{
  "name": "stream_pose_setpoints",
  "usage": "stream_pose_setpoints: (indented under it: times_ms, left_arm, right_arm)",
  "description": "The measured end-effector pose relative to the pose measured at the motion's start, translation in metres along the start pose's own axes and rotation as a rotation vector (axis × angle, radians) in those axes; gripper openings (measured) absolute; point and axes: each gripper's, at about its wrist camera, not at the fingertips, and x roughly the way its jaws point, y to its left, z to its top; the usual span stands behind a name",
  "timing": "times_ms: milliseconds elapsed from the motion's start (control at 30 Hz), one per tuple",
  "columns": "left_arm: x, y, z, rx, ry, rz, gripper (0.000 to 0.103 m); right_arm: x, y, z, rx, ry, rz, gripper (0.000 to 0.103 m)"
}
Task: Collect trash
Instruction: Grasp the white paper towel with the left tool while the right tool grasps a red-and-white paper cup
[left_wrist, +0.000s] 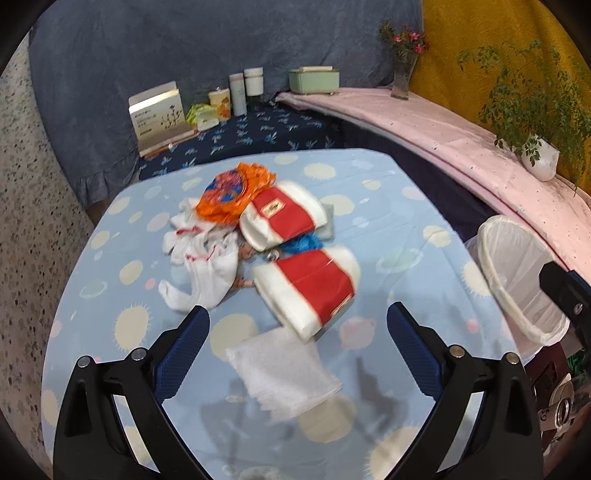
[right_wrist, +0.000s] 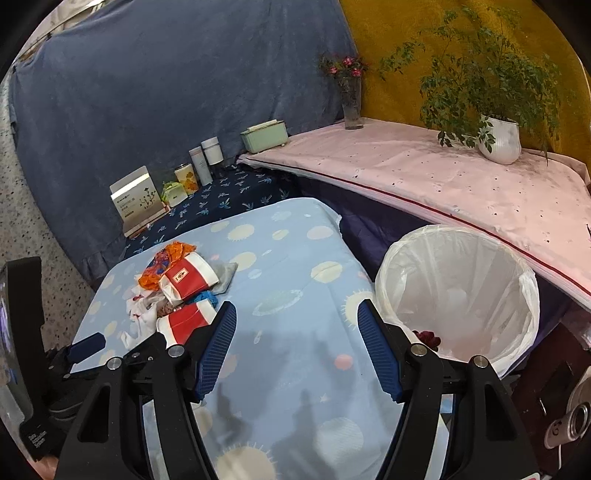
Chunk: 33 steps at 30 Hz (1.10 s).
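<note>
Left gripper is wide open w/ nothing in it, its blue pads up over the near part of the table, pointing fwd & down at the trash. Right below the gap lies a white folded napkin, flat, a bit tilted, its long side going from near-right to far-left. Just past it is a red & white paper cup lying on its side, squashed, long way running far-left to near-right, one white end near the napkin; can't tell if they touch. A 2nd red & white cup lies farther back, also on its side, long way going left to right, w/ a small label on the red part. Btw the 2 cups is a bit of blue crinkly stuff. An orange & blue wrapper sits at the far-left of the pile, touching the 2nd cup. White crumpled cloth or paper w/ red trim is on the left, & smth small & pinkish peeks out beside it, too blurry to tell. Right gripper is open too & holds nothing, pointing fwd over the table's right part, well right of the pile. Its right finger is just beside the white bin, which stands off the table's right edge w/ a clear bag liner; smth small & dark red lies inside near the rim.
</note>
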Motion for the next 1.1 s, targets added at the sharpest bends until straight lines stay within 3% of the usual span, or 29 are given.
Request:
stream_pose_setpoints:
  times_ms: [167, 367, 433, 500, 533, 567, 600, 700, 933, 1100]
  left_arm:
    - [0.024, 0.018, -0.026, -0.042, 0.104, -0.007, 0.093]
    - [0.047, 0.03, -0.045, -0.064, 0.168, -0.034, 0.092]
    - [0.054, 0.033, -0.048, -0.076, 0.185, -0.057, 0.084]
    - [0.061, 0.035, -0.051, -0.078, 0.21, -0.08, 0.062]
    - [0.062, 0.037, -0.052, -0.083, 0.217, -0.1, 0.059]
    - [0.061, 0.037, -0.052, -0.082, 0.207, -0.105, 0.049]
    - [0.06, 0.038, -0.052, -0.076, 0.201, -0.114, 0.032]
    - [0.058, 0.044, -0.049, -0.091, 0.201, -0.16, 0.015]
    - [0.047, 0.071, -0.039, -0.104, 0.147, -0.159, 0.01]
    - [0.038, 0.104, -0.024, -0.136, 0.095, -0.118, 0.01]
  right_arm:
    - [0.008, 0.014, -0.011, -0.007, 0.029, 0.015, 0.066]
    - [0.023, 0.033, -0.025, -0.027, 0.07, 0.032, 0.066]
    - [0.029, 0.039, -0.029, -0.03, 0.086, 0.04, 0.066]
    - [0.035, 0.046, -0.032, -0.038, 0.1, 0.046, 0.066]
    - [0.038, 0.051, -0.034, -0.045, 0.107, 0.051, 0.066]
    - [0.04, 0.054, -0.036, -0.051, 0.112, 0.054, 0.066]
    - [0.043, 0.057, -0.037, -0.055, 0.116, 0.057, 0.066]
    - [0.052, 0.068, -0.04, -0.062, 0.135, 0.075, 0.066]
    - [0.073, 0.099, -0.044, -0.084, 0.17, 0.119, 0.066]
    - [0.087, 0.125, -0.051, -0.119, 0.189, 0.127, 0.066]
